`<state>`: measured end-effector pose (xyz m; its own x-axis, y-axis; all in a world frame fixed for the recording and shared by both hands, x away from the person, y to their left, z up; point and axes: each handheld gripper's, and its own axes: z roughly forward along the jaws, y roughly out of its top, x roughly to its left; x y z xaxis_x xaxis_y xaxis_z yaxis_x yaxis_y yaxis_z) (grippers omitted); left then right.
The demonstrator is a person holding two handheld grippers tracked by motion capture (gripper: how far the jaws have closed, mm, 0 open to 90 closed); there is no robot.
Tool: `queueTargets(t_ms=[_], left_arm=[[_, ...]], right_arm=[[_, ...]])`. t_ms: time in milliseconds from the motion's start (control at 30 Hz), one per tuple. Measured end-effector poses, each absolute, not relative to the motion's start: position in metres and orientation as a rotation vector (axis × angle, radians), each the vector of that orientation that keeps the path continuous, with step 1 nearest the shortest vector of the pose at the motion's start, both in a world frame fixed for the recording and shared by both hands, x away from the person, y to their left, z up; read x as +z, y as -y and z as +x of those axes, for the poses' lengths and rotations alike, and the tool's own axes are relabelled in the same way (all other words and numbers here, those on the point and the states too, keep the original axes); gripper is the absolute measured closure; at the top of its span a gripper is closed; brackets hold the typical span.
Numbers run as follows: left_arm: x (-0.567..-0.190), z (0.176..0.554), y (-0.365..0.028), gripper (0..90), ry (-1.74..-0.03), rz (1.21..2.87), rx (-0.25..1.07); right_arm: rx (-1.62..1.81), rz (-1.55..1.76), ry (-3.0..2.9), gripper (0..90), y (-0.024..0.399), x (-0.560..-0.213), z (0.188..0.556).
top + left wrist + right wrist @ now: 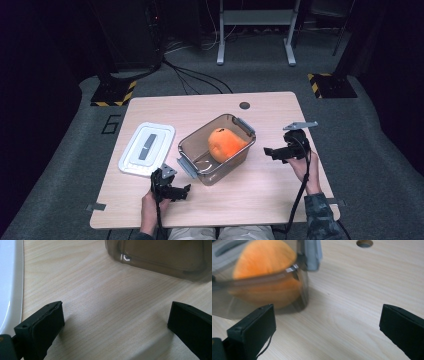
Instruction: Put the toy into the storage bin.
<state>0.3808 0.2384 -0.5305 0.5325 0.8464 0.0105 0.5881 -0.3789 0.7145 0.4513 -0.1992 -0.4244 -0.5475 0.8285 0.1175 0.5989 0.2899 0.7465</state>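
A clear smoky plastic container [190, 142] with grey latches stands mid-table, and an orange round plush fruit [225, 142] lies inside it. Its white lid [146, 148] with a grey handle lies flat to the left. My left gripper [186, 190] rests low near the table's front edge, just below the container's near corner [160, 255], open with bare wood between the jaws. My right gripper [268, 151] hovers to the right of the container, pointing at it, open with nothing between its jaws. The fruit [265, 272] shows through the container wall [302, 277] in the right gripper view.
The wooden table [265, 195] has a small round hole [244, 105] near its far edge. Grey carpet, cables and stand legs surround the table. Bare wood stretches in front of and to the right of the container.
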Motion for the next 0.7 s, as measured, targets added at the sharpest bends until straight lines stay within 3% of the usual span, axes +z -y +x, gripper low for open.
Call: queueTargets(t_ms=[467, 700], left_arm=[[-0.530, 0.381, -0.239, 0.3, -1.157, 2.106, 0.497], [-0.530, 0.381, -0.239, 0.3, -1.157, 2.107, 0.498]], right_arm=[[0.965, 1.488, -2.220, 0.0, 0.225, -0.506, 0.453], [0.937, 1.529, -2.167, 0.0, 0.228, -0.520, 0.457]])
